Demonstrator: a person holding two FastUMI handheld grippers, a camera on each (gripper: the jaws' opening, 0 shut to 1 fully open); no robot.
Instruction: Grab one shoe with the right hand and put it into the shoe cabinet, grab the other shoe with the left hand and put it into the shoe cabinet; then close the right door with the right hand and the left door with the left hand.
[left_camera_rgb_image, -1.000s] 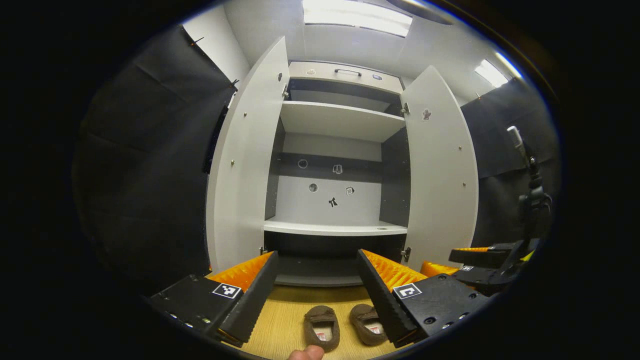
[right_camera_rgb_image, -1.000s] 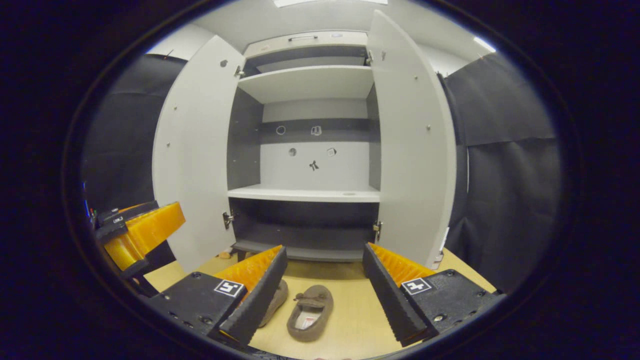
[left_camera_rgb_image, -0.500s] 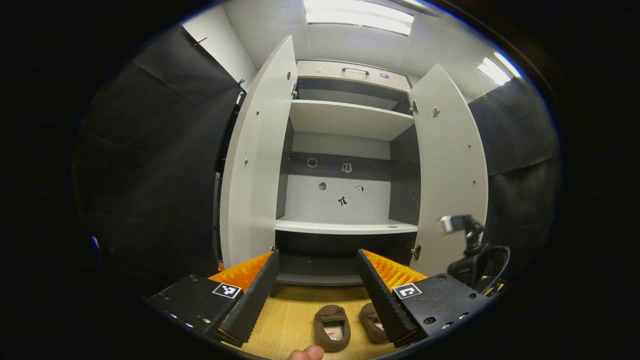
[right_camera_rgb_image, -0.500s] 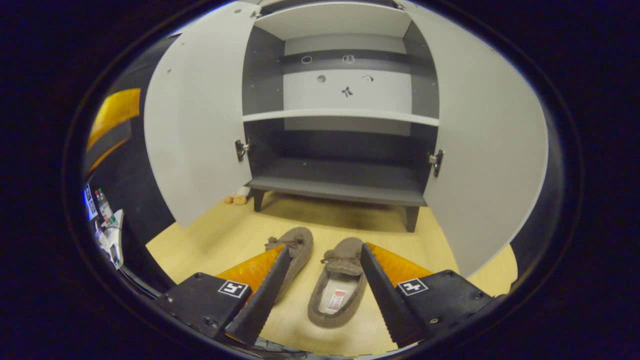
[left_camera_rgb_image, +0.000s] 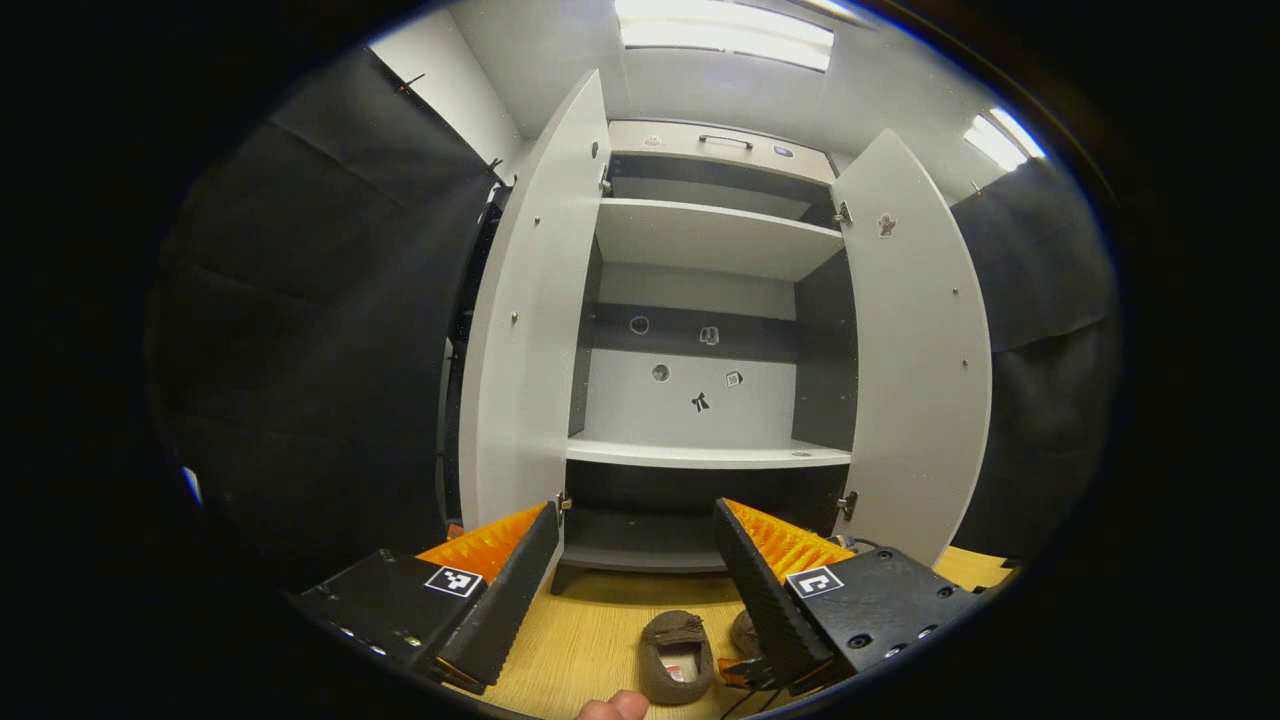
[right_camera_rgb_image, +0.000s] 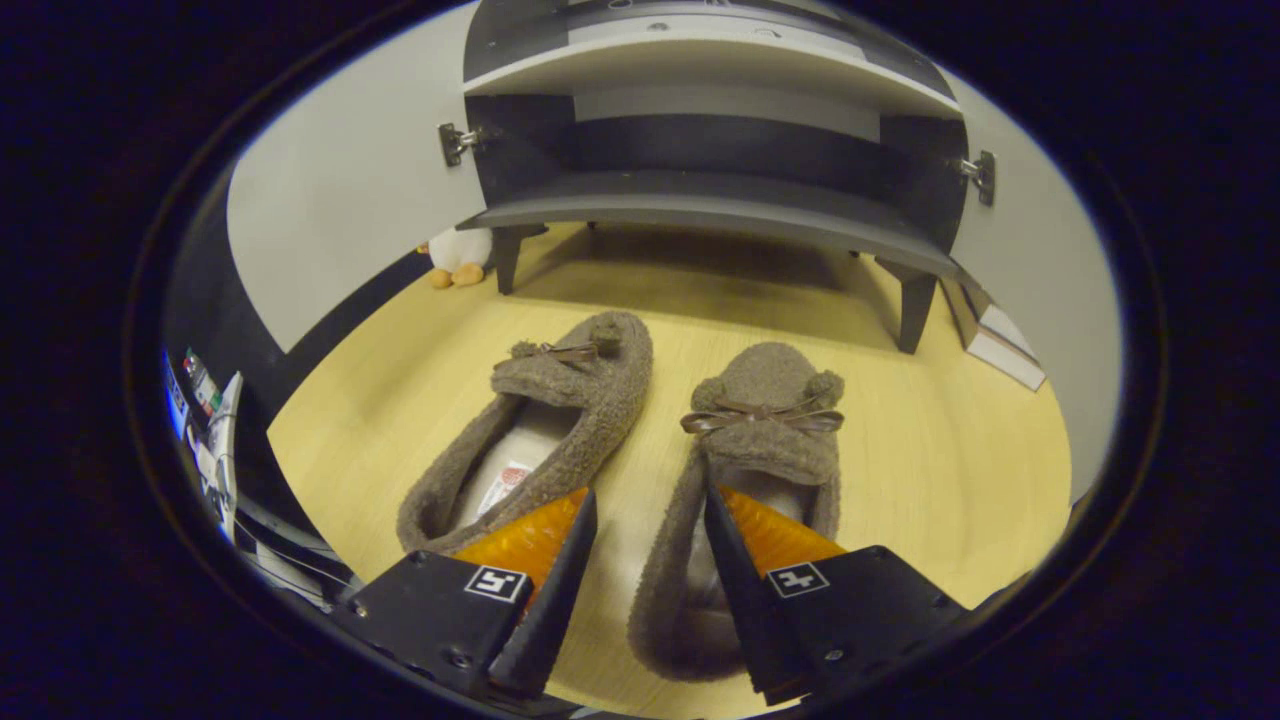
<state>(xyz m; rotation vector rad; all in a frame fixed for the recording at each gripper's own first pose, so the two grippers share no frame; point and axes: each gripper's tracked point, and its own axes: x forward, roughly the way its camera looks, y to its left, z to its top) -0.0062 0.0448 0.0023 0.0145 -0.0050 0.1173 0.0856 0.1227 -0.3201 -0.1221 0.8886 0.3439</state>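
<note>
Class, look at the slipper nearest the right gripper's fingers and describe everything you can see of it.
The right slipper is brown and fuzzy like fleece, with a thin brown bow and two small pompoms across its toe. It lies flat on the wooden floor, toe toward the cabinet, beside but apart from its twin. The right gripper straddles its inner side wall, one finger inside the opening, jaws not yet closed.

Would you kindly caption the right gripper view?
Open right gripper straddling the right slipper's side wall before the open cabinet.
</note>
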